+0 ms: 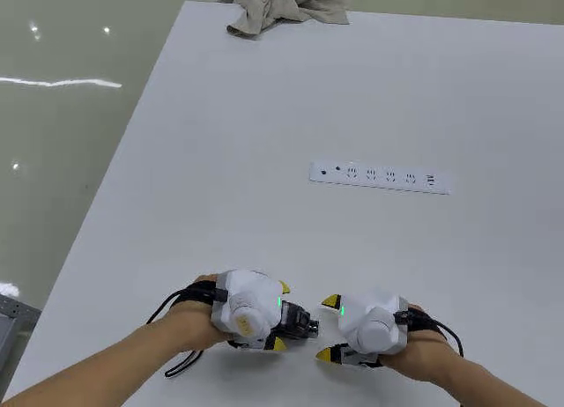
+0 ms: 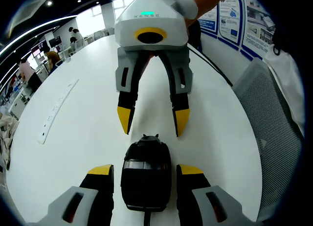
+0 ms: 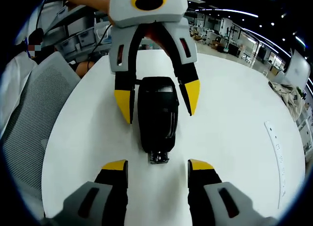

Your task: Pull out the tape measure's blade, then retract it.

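The white table [image 1: 264, 160] runs from the near edge to the far end, where a crumpled grey cloth [image 1: 282, 3] lies. A white power strip [image 1: 379, 176] lies flat at mid-depth, right of centre, well apart from everything else. At the near edge the person's hands hold the two grippers nose to nose. The left gripper [image 1: 280, 316] points right, and its yellow-tipped fingers are spread to either side of the black tape measure [image 1: 301, 323], close along its flanks. The right gripper view shows slim slivers of table between those tips and the case, so they do not look clamped on it. The right gripper [image 1: 328, 328] points left at it, with its fingers spread wide and nothing between them. The tape measure lies on the table between the left gripper's fingers. Its small metal blade tip [image 3: 159, 157] sticks out of the end that faces the right gripper and stops just short of that gripper's yellow tips.
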The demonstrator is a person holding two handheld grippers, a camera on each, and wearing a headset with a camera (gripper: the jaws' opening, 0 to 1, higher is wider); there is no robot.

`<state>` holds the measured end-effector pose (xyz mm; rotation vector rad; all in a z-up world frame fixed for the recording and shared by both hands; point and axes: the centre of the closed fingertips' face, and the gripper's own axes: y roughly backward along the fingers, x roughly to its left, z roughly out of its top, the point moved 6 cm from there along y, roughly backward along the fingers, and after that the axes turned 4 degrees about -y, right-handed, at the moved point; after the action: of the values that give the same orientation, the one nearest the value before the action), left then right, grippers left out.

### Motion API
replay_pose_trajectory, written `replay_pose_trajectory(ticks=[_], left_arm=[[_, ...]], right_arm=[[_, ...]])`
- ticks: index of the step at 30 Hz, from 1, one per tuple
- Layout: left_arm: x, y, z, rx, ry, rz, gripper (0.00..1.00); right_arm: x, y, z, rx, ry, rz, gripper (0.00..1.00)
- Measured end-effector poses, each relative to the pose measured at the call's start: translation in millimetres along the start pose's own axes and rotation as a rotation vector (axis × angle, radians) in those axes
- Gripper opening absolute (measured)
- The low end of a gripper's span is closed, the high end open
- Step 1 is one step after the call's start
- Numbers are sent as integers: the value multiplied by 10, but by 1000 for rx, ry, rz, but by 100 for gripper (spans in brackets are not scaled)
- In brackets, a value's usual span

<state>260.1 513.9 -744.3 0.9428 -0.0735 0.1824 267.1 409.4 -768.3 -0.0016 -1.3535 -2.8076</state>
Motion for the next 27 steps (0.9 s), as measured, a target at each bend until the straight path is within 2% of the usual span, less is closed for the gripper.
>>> replay_pose_trajectory(ticks=[4,14,27], left_arm=[[-7,-27,-6,6,-11,-6,45],[-4,-59,6,17,-32,-10,38],[-2,-52,7,25,-38,-21,37]], right_arm=[[-19,-21,11,-2,-3,5,45],[-74,-129,41,15,-15,19,40],[-59,-158,40,26,-8,45,30]])
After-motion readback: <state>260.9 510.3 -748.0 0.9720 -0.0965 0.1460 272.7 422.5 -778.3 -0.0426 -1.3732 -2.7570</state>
